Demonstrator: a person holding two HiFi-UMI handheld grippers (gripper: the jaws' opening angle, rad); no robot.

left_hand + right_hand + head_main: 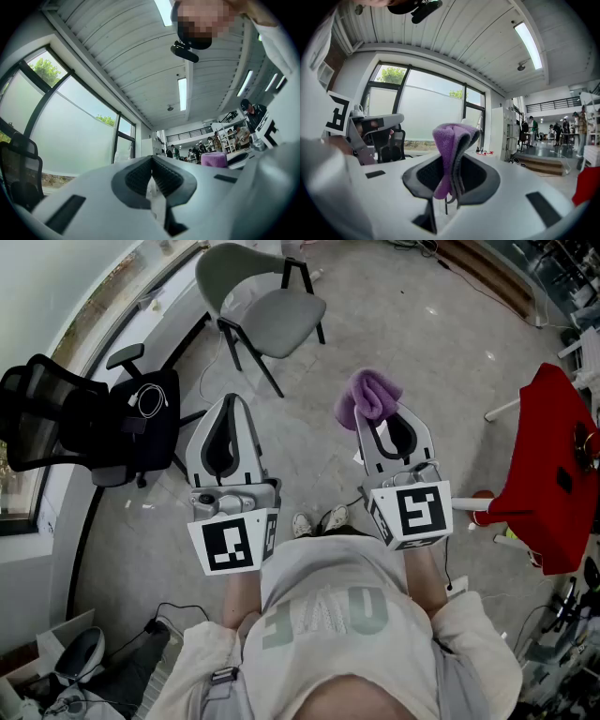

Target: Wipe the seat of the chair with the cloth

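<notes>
A grey chair [267, 310] with black legs stands ahead of me on the concrete floor, its seat bare. My right gripper [367, 418] is shut on a folded purple cloth [367, 397], which bunches out above its tips; the same cloth [452, 150] hangs pinched between the jaws in the right gripper view. My left gripper [228, 407] is held beside it, jaws closed together with nothing between them, as the left gripper view [151, 161] shows. Both grippers are held up near my chest, well short of the chair, and their cameras look up at the ceiling.
A black mesh office chair [89, 418] with a white cable on its seat stands at the left by the window wall. A red-covered object [548, 470] on white legs is at the right. Cables and gear lie on the floor near my feet [317, 519].
</notes>
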